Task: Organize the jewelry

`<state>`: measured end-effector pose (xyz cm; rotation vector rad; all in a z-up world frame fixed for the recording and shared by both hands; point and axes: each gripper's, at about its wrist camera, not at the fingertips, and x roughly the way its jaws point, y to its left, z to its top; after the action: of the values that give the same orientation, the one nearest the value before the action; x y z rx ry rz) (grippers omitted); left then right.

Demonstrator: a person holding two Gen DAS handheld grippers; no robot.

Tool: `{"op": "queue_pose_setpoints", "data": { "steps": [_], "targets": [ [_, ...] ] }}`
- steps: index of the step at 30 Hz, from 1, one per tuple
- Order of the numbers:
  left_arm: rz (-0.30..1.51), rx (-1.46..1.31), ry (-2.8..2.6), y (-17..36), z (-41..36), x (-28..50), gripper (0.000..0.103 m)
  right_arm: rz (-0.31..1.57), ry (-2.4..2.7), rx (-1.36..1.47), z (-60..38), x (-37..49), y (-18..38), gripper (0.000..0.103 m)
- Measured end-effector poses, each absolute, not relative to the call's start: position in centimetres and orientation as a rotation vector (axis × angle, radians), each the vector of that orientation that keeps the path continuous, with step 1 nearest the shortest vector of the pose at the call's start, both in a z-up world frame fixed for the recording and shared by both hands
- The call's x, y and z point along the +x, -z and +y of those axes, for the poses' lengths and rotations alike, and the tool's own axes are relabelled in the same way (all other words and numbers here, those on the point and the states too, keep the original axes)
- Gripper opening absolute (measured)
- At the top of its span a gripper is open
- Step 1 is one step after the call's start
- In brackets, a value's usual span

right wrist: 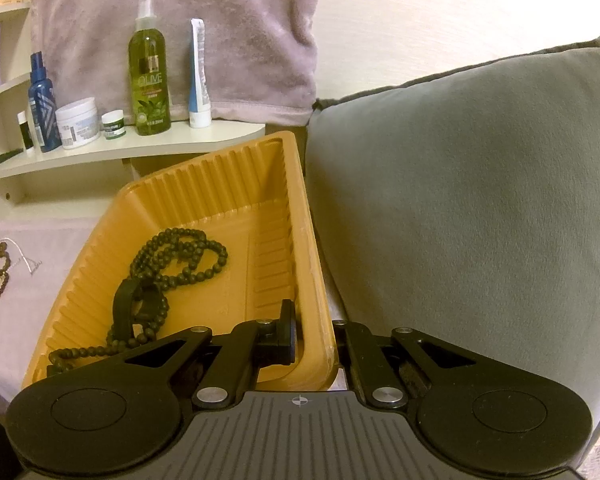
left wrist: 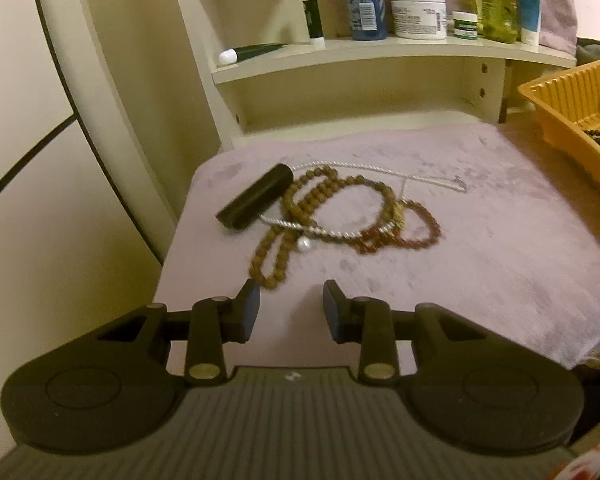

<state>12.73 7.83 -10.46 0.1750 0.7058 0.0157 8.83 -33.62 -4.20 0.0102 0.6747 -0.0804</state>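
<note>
Left gripper (left wrist: 291,310), jaws apart and empty, hovers before tangled brown bead necklaces (left wrist: 332,212) awaiting sorting; right gripper (right wrist: 314,338) pinches orange tray (right wrist: 220,168) rim; dark beads (right wrist: 172,264) already inside.

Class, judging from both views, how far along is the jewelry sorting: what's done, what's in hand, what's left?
Done: a dark bead necklace lies in the orange tray. In hand: the right hand-held gripper clamps the tray's wall; the left hand-held gripper is open and empty. Left: brown beads, a reddish bracelet, a silver chain and a black case on the towel.
</note>
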Motion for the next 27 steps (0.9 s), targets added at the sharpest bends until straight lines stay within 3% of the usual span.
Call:
{"op": "queue_pose_setpoints", "data": {
  "steps": [27],
  "targets": [
    [0.678, 0.346, 0.284, 11.1, 0.6, 15.8, 0.025, 0.678, 0.082, 0.008, -33.7, 8.9, 4.2, 0.006]
  ]
}}
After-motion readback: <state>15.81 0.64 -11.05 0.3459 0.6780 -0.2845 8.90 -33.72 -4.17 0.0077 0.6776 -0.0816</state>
